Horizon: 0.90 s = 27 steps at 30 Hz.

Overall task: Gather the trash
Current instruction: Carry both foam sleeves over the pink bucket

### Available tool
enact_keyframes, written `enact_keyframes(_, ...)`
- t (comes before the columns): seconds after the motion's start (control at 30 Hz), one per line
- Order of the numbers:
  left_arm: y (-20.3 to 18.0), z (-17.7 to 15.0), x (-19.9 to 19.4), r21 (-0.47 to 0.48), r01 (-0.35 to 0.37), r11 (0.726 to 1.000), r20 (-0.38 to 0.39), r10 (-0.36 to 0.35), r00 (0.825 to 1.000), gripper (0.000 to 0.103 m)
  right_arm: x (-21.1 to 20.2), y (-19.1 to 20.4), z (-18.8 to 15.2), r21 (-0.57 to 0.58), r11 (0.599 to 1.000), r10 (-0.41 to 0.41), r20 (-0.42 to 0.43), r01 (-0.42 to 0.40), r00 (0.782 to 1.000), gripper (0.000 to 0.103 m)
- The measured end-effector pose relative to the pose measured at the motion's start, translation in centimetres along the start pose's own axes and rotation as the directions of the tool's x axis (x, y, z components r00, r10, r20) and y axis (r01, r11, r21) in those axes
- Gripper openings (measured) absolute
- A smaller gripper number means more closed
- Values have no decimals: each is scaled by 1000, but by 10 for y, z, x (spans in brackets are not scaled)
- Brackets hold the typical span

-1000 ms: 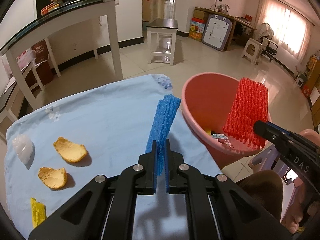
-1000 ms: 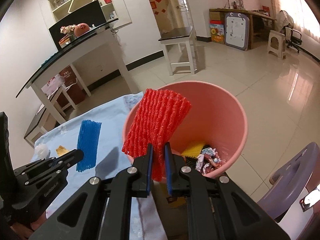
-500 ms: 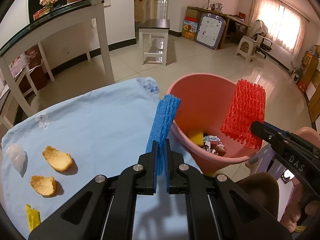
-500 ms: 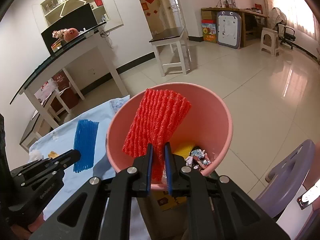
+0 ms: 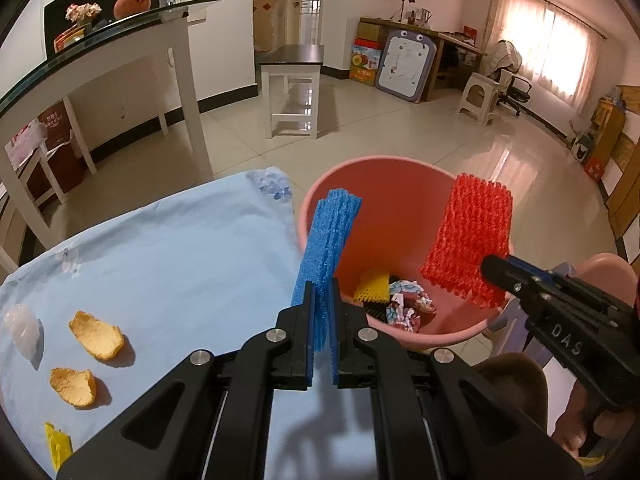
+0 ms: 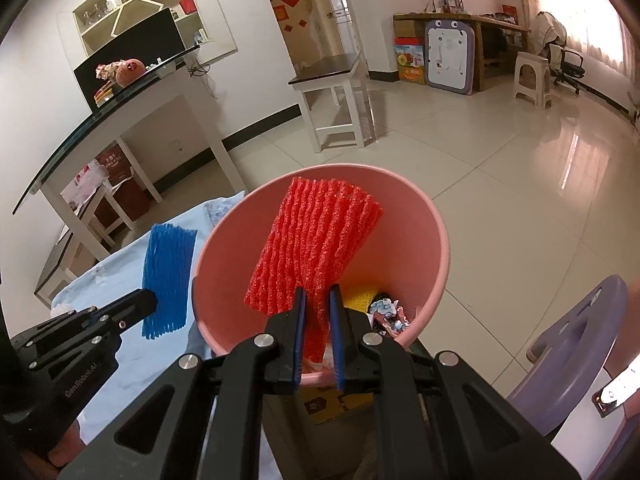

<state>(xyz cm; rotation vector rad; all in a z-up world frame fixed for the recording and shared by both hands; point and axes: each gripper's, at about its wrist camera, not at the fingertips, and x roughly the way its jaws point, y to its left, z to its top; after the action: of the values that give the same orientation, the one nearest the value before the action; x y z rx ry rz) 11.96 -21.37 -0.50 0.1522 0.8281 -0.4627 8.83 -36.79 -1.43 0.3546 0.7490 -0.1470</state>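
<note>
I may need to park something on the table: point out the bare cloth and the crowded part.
Bare: the wide middle of the blue tablecloth, between the orange peels and the pink bucket, back to its far edge. Crowded: the left strip, with both peels, a white wad and a yellow scrap.

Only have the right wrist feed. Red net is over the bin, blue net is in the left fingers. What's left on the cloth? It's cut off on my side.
Observer: Two pieces of orange peel, a far peel and a near peel, lie apart on the blue cloth.
Operator: Anything else?
Observer: A white crumpled piece lies at the cloth's left edge, beside the far peel.
Operator: That all?
Observer: No, there's also a yellow scrap at the near left corner.
</note>
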Motion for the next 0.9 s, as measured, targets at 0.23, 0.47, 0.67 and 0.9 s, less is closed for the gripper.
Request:
enact_keyframes(0.23,-10,7,3,10,40,999,23,-40,999,5,1,0,2,-8,1000,-22,10,22,1000,11)
enact_keyframes(0.47,-17,15,10,10,87,996,34,-87,996,5,4,0,6,-24,999,-45,18,45,999,11)
enact_keyframes(0.67,-22,19,23,8,104,995,17,-104,994,5,6,-1,5,-31,998,-61,23,62,998,11)
enact_keyframes(0.9,-24,19,34,5,119,993,-1,-119,993,5,14,-4,8,-37,996,-84,17,85,996,11)
